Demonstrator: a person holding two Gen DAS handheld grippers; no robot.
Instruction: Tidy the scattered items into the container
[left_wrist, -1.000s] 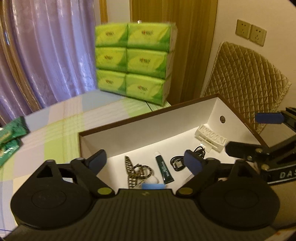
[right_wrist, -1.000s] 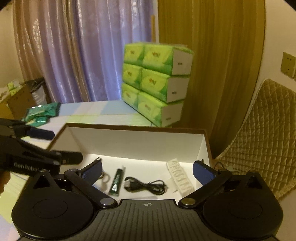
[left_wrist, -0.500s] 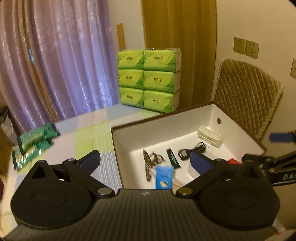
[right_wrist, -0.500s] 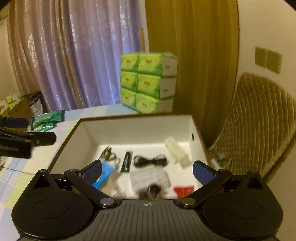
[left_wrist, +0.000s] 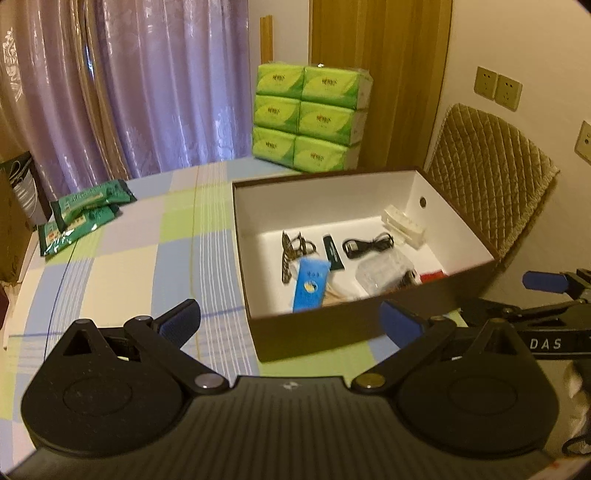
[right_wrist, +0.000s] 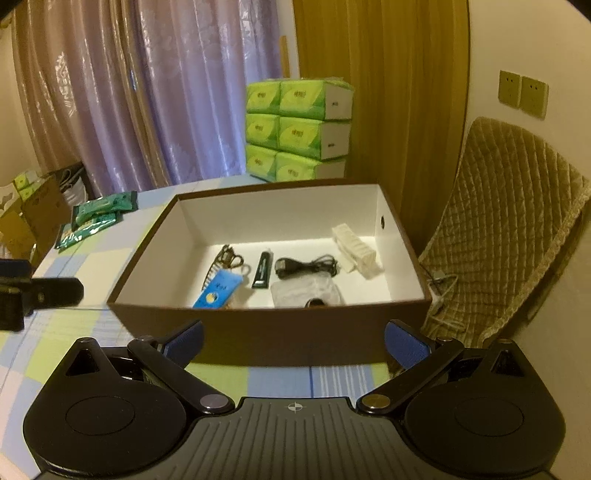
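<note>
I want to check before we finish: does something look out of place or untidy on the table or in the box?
Mostly tidy. The small items lie inside the brown box, loosely but not spilled. Only the green packets stand out: they remain outside, in a loose heap at the table's far left edge. Both grippers are empty with open jaws.

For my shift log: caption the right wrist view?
Open right gripper facing the brown box holding the blue packet and cable.

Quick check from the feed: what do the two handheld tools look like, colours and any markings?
Both match: the left tool and right tool have matte black ribbed bodies, two round black housings, black linkage arms with one silver and one brass pivot screw, a small crosshair mark, and blue finger pads. White "DAS" lettering shows on the right tool's side in the left wrist view.
</note>
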